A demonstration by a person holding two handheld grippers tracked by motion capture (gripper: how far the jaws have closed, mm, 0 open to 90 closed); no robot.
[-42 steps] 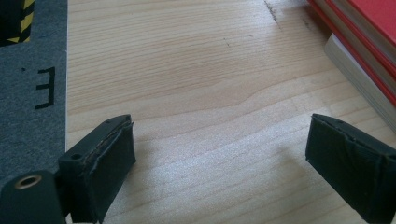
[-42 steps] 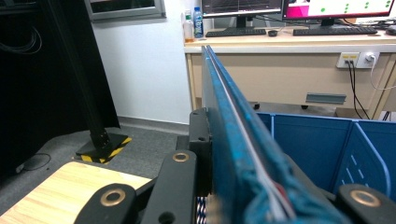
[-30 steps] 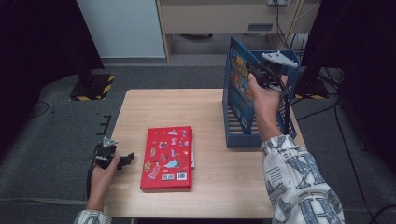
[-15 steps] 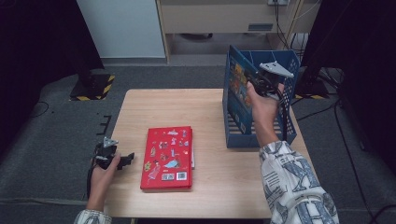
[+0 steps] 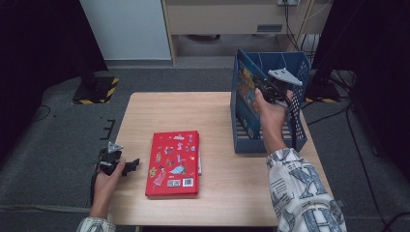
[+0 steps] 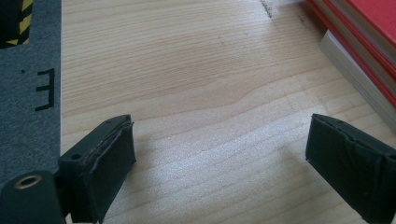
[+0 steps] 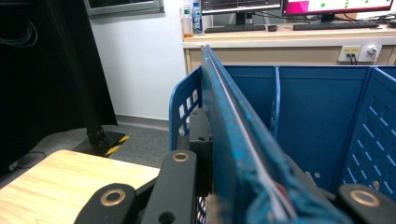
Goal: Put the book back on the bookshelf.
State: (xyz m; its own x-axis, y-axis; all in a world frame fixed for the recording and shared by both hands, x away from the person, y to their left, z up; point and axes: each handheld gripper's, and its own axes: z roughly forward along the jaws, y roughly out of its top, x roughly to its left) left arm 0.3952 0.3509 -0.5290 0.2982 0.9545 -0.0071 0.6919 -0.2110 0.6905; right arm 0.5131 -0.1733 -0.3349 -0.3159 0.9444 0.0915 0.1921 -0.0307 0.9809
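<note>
Blue book: thin, stiff, light, cover worn; clamped upright near its top edge by right hand-held gripper, entering blue file rack; left hand-held gripper open, empty, over worktop.

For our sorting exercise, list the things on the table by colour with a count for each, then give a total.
Red: 1, the red book
Blue: 2, the blue book and the rack
Total: 3
</note>
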